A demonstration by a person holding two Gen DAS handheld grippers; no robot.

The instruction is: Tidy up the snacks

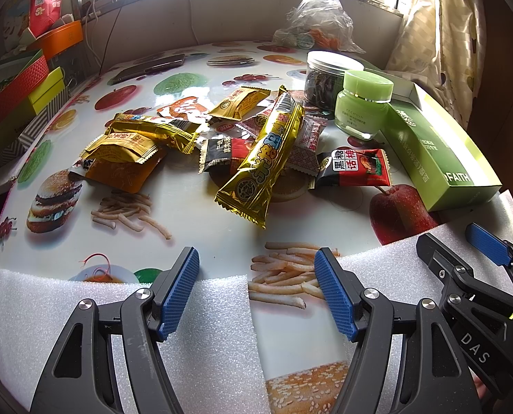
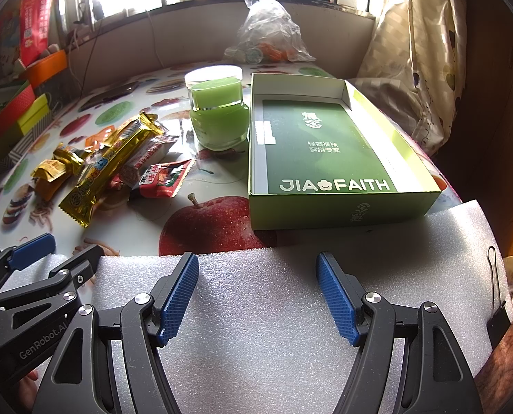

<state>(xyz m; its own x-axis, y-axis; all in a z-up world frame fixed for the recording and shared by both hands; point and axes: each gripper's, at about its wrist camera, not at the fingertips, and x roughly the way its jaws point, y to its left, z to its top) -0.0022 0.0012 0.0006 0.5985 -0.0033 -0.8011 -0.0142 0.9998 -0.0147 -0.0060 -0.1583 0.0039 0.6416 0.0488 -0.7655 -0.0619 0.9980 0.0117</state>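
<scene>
The table, covered in a fruit-and-burger print, carried everything, with white foam sheets along its near edge under both grippers. The green box lay open and empty toward the right edge, directly ahead of the right gripper, its long axis running away from the near edge. The snack pile sat mid-table, straight ahead of the left gripper and well apart from it; that hand looked the nearer one for a first pick. Both grippers hung over the foam with jaws apart and nothing between them.

A green jar and a clear jar stood between pile and box. The long gold packet lay atop the heap, its long axis running diagonally from the near edge back toward the jars, the near end pointing roughly at the left jaws. Just beside it toward the box lay a red-and-black candy packet, flat and separate. Smaller gold sachets overlapped on the pile's left side.
</scene>
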